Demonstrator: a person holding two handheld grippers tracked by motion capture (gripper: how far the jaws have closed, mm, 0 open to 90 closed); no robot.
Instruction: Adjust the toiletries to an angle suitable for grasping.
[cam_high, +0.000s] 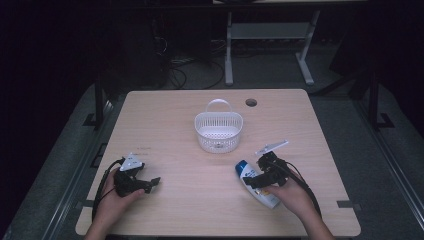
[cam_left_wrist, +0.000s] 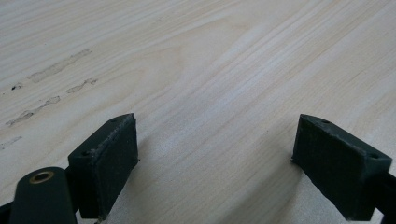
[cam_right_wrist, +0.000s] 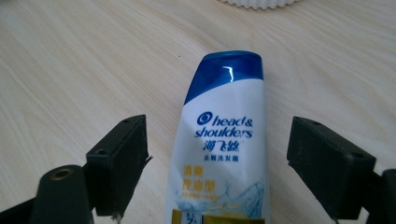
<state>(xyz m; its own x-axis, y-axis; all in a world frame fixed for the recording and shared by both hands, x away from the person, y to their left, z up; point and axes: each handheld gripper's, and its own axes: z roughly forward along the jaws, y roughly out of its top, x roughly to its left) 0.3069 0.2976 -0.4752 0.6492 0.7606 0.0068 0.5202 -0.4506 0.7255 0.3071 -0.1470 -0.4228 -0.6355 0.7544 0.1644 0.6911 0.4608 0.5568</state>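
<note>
A white shampoo bottle (cam_high: 257, 184) with a blue cap lies flat on the wooden table (cam_high: 175, 125) at the front right, cap toward the basket. In the right gripper view the bottle (cam_right_wrist: 224, 149) lies between the two wide-apart jaws of my right gripper (cam_right_wrist: 217, 158), and neither pad touches it. From above, the right gripper (cam_high: 260, 175) sits over the bottle, held by a hand. My left gripper (cam_high: 150, 184) rests open at the front left; in its own view the left gripper (cam_left_wrist: 215, 154) has only bare wood between its jaws.
A white plastic basket (cam_high: 218, 128) with a handle stands at the table's middle, just beyond the bottle; its rim (cam_right_wrist: 261, 3) shows at the top of the right gripper view. A round cable hole (cam_high: 251, 102) lies at the back. Faint smudges (cam_left_wrist: 51, 74) mark the wood.
</note>
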